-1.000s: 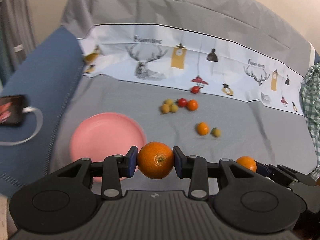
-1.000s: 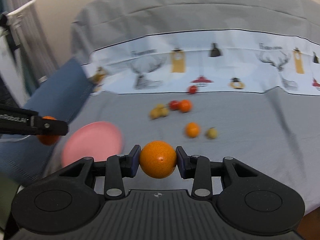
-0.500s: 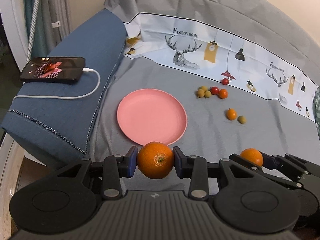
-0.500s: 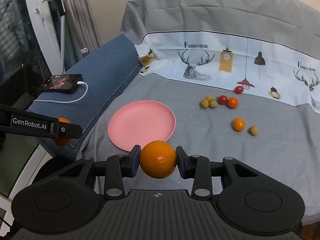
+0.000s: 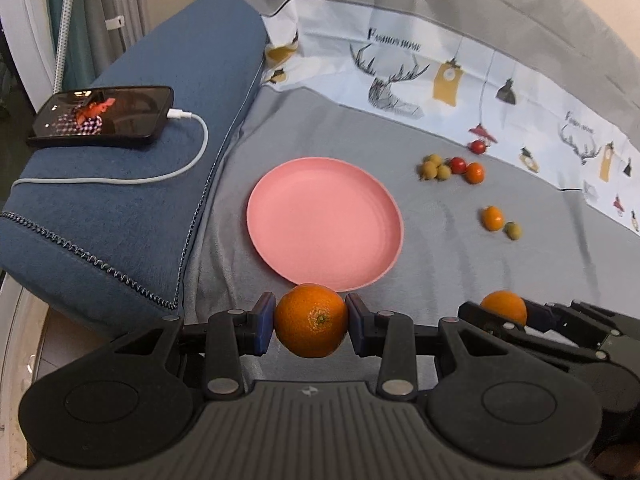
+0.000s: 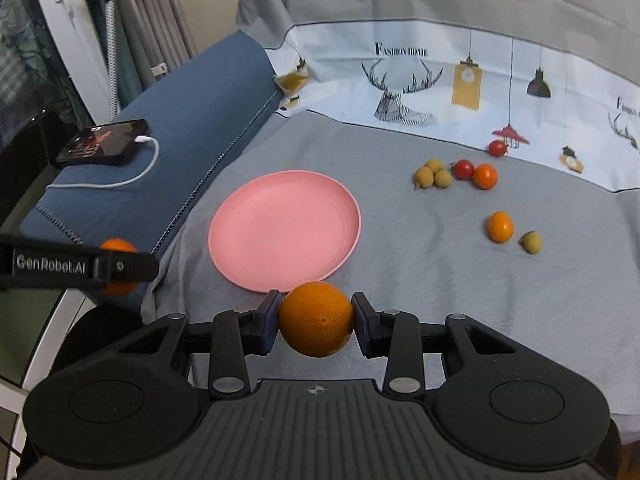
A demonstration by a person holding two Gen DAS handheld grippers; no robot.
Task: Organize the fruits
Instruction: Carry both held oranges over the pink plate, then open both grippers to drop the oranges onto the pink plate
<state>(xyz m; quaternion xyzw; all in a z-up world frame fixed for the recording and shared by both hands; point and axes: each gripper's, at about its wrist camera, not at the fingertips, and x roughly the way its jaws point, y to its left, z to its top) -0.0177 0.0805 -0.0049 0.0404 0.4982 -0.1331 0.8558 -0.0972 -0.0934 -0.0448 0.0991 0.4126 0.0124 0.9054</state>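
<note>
left gripper [image 5: 311, 325]: fingers clamped on a round orange with the stem dimple facing the camera [image 5: 311, 321], blue pads pressed against both sides. orange held in the air just in front of the near rim of the round flat pink plate [image 5: 324, 222], not touching it.

right gripper [image 6: 316, 320]: fingers clamped on a second round orange with smooth dotted peel [image 6: 316, 318], pads against both sides. held likewise just short of the near rim of the pink plate, apart from it. seen from the left wrist view low at the right edge, beside the left gripper.

pink plate: bare, lying flat on the grey cloth sofa cover [image 5: 460, 248].

loose fruit on the grey cover, right of the plate:
- cluster of three small yellow-green fruits [image 5: 434, 168], one red cherry tomato [image 5: 458, 164] and one small orange kumquat [image 5: 475, 172], close together.
- second red cherry tomato [image 5: 478, 146] farther back, at the edge of the white printed band with deer and lamp motifs [image 5: 400, 68].
- second small orange kumquat [image 5: 492, 218] with a single yellow-green fruit [image 5: 513, 230] just beside it, nearer than the cluster.

blue sofa armrest [image 5: 132, 184], left of the plate: black smartphone with lit screen [image 5: 102, 117] lying flat, white charging cable [image 5: 168, 168] plugged in.
</note>
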